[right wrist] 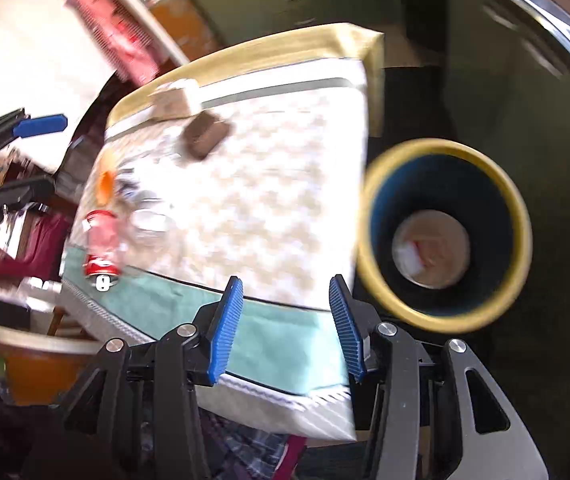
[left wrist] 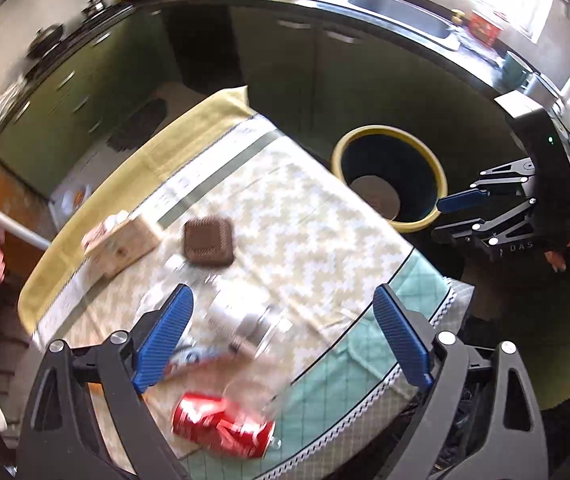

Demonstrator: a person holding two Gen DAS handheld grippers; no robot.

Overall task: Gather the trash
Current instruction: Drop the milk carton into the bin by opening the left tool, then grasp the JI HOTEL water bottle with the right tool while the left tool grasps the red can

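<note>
A crushed red soda can (left wrist: 223, 424) lies on the table near its front edge; it also shows in the right wrist view (right wrist: 103, 246). A clear plastic bottle (left wrist: 241, 320) lies beside it, blurred. My left gripper (left wrist: 285, 336) is open above the can and bottle, holding nothing. A yellow-rimmed dark bin (left wrist: 391, 178) stands on the floor past the table's right edge; in the right wrist view the bin (right wrist: 445, 236) holds a bit of trash. My right gripper (right wrist: 287, 328) is open and empty over the table's corner beside the bin; it also shows in the left wrist view (left wrist: 461, 216).
A brown square coaster (left wrist: 209, 242) and a tissue box (left wrist: 123, 242) sit on the patterned tablecloth (left wrist: 305, 216). An orange object (right wrist: 105, 186) lies near the can. Green cabinets (left wrist: 277, 60) and a sink counter (left wrist: 397, 12) stand behind.
</note>
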